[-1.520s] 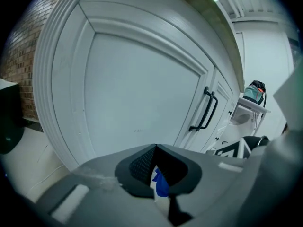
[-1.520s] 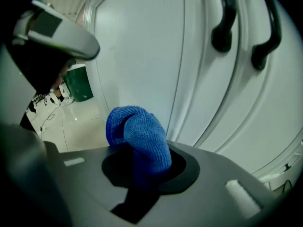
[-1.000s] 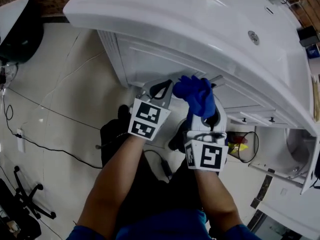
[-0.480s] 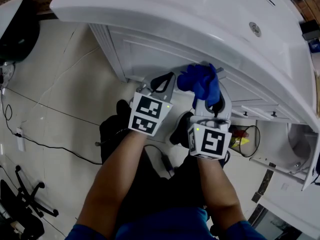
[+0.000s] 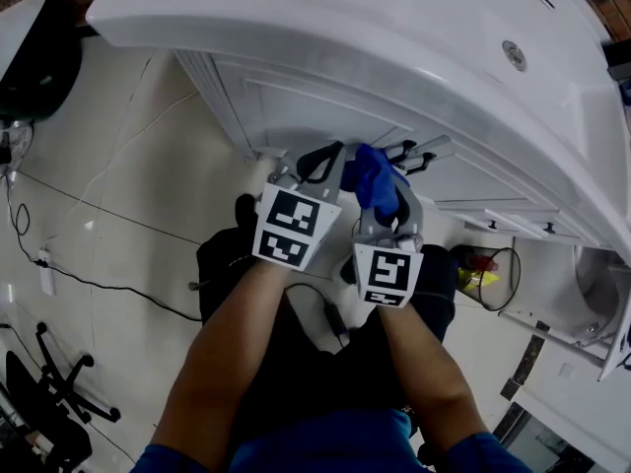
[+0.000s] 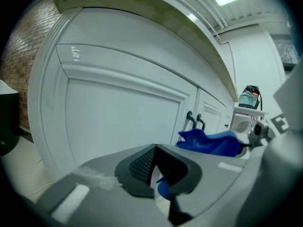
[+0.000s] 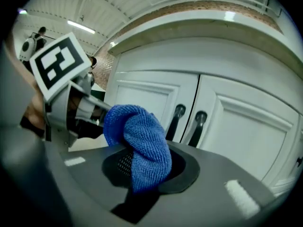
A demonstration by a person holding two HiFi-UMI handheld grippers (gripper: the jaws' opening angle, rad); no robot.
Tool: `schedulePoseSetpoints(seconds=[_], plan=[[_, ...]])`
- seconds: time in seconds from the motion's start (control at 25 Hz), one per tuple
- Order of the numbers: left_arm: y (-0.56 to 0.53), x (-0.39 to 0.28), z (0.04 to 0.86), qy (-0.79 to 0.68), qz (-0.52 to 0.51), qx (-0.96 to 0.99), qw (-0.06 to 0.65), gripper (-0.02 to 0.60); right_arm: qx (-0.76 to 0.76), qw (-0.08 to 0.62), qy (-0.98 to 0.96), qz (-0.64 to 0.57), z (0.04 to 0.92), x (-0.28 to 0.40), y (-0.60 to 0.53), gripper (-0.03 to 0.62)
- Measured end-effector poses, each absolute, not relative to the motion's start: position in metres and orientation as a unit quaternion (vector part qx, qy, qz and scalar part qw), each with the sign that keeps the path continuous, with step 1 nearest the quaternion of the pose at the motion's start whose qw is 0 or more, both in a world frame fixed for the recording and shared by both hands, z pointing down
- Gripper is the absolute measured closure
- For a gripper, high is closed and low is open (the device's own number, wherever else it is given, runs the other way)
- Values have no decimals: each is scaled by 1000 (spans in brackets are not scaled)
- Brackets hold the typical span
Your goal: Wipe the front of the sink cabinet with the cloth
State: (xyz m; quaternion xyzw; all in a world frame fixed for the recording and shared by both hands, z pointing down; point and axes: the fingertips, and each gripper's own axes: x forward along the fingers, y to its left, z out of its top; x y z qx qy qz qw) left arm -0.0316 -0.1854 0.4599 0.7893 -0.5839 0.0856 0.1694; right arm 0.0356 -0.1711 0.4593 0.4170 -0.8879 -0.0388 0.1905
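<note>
Tile floor [image 5: 128, 166], cable [image 5: 118, 291], wastebasket [image 5: 506, 284]; door handles [image 7: 176, 122] just beyond cloth [image 7: 142, 145].

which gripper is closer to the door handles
Right. The right gripper, holding the cloth, points straight at the handles just ahead; the left gripper sits off to their left.

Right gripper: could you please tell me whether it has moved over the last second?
Yes. Judged against the wire bin, the right gripper, shut on the blue cloth, has shifted left, away from the bin.
</note>
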Motion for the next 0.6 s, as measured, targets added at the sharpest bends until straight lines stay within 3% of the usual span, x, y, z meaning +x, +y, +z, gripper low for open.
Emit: schedulePoseSetpoints(seconds=[0.6], plan=[[-186, -37, 481, -571, 116, 788, 196, 580, 455, 304, -836, 53, 578, 56, -204, 513]])
